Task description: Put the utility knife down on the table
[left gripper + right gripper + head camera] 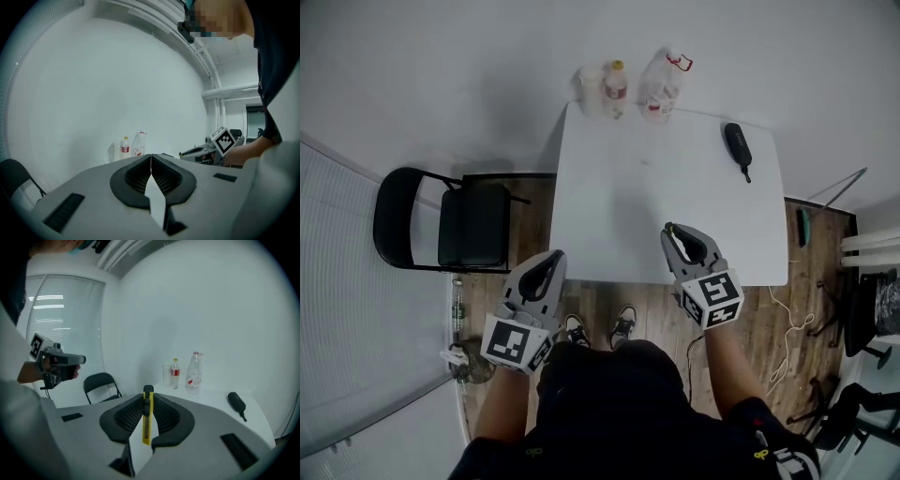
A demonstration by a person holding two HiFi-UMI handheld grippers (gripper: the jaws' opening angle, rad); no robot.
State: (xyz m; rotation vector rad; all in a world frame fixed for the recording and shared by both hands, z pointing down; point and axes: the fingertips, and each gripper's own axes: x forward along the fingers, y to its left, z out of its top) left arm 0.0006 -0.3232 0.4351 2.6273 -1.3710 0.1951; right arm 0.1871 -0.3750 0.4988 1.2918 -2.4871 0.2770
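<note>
A yellow utility knife (147,420) with a black slider is clamped upright between the jaws of my right gripper (147,401). In the head view my right gripper (672,232) hovers over the near edge of the white table (619,197), the knife's tip just showing at its front. My left gripper (553,260) hangs lower left of the table's near corner, over the wooden floor. The left gripper view shows the left gripper (151,159) with its jaws closed together and nothing between them.
At the table's far edge stand a white cup (590,90), a small bottle (615,88) and a large clear bottle (661,84). A black handheld device (738,146) lies at the far right. A black folding chair (441,221) stands left of the table.
</note>
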